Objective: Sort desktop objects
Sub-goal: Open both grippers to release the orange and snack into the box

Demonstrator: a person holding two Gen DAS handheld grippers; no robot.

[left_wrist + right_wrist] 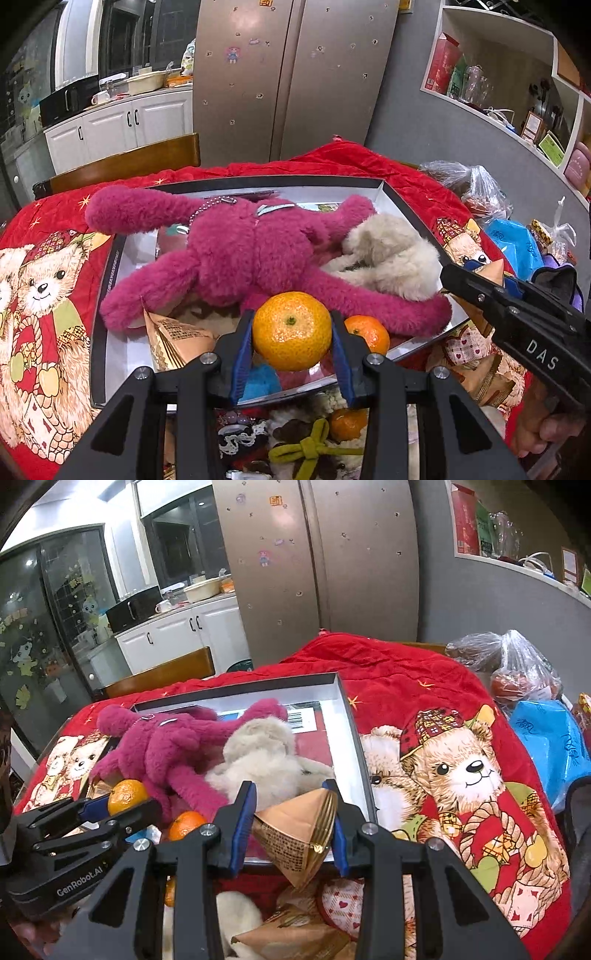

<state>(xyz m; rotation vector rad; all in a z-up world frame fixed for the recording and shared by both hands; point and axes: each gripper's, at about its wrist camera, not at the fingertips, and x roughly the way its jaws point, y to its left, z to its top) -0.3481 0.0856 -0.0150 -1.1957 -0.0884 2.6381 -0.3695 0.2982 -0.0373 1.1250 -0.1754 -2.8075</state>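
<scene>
Red-quilted bench (369, 166): box (406, 210) holds plush toys; left tool (291, 332) pinches an orange (291, 330), right tool (293, 819) pinches a packet (295, 830); clutter remains at lower frame.

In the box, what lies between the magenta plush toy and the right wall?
A cream fluffy plush toy lies there, against the magenta plush toy; the right wrist view shows it.

Orange mandarin (291, 330); magenta plush toy (236, 251); cream plush toy (391, 251); tan, gold-edged triangular packet (299, 830) with dark print. Red blanket (406, 679) carries cartoon bear pattern. Box (349, 716): black rim, white inside.
</scene>
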